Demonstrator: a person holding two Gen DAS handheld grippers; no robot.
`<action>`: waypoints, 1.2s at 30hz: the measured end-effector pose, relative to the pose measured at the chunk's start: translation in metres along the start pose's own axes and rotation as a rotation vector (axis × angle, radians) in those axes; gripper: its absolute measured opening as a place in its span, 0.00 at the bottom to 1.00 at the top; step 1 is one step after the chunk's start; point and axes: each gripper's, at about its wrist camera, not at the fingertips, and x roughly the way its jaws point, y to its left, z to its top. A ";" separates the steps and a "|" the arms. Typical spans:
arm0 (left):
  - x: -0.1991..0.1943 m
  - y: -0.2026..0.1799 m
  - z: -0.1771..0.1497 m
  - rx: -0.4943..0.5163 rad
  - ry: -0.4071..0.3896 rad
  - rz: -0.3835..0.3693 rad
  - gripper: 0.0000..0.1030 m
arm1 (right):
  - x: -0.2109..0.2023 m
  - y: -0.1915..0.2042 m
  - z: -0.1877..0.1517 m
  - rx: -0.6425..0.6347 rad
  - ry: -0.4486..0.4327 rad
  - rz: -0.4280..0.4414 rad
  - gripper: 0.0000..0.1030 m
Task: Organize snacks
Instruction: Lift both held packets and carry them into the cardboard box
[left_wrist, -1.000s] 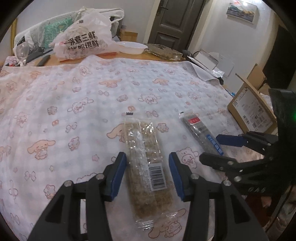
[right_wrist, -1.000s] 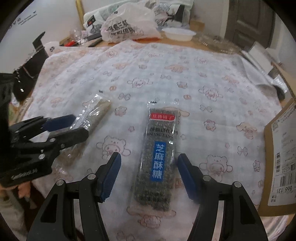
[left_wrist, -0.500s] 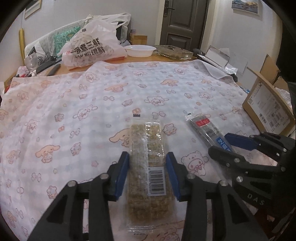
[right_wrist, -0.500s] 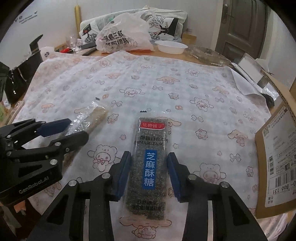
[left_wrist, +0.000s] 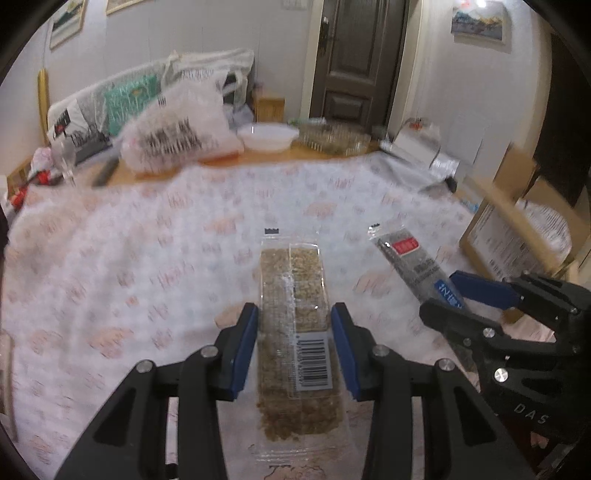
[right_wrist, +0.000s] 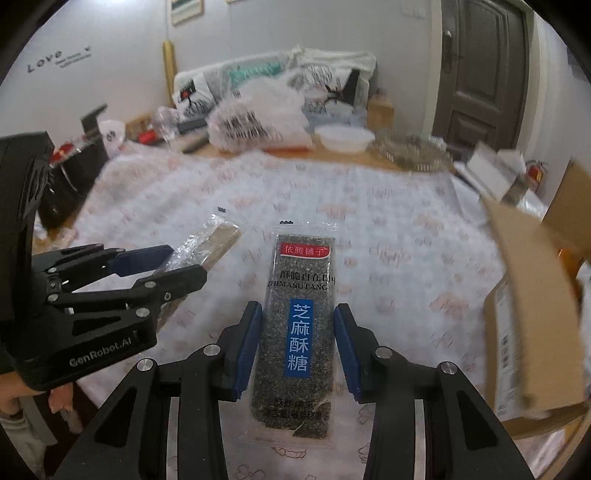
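Note:
A clear pack of tan sesame brittle (left_wrist: 295, 325) with a barcode label sits between the blue pads of my left gripper (left_wrist: 294, 325), which is shut on it and holds it off the tablecloth. My right gripper (right_wrist: 295, 325) is shut on a dark black-sesame candy pack (right_wrist: 301, 325) with a blue label and red tag, also lifted. In the left wrist view the right gripper (left_wrist: 458, 295) shows at the right, clamped on the dark pack (left_wrist: 413, 266). In the right wrist view the left gripper (right_wrist: 173, 264) shows at the left, gripping the tan pack (right_wrist: 210, 243).
A white tablecloth (left_wrist: 147, 240) with pink cartoon prints covers the table. At the far edge lie a white plastic bag (left_wrist: 177, 136), a white bowl (left_wrist: 267, 136) and a clear tray (left_wrist: 332, 138). An open cardboard box (right_wrist: 532, 314) stands at the right. A person's hand (right_wrist: 22, 387) holds the left gripper.
Both grippers closed on their packs, then rose and tilted up, lifting the tan pack and the dark pack off the cloth; the background is now blurred with motion.

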 end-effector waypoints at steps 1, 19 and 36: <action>-0.011 -0.002 0.007 0.003 -0.022 0.001 0.37 | -0.010 0.000 0.005 -0.004 -0.026 0.008 0.34; -0.091 -0.162 0.109 0.233 -0.217 -0.142 0.37 | -0.153 -0.119 0.018 0.095 -0.307 -0.084 0.34; 0.028 -0.295 0.125 0.243 0.010 -0.326 0.37 | -0.130 -0.240 -0.029 0.201 -0.188 -0.199 0.34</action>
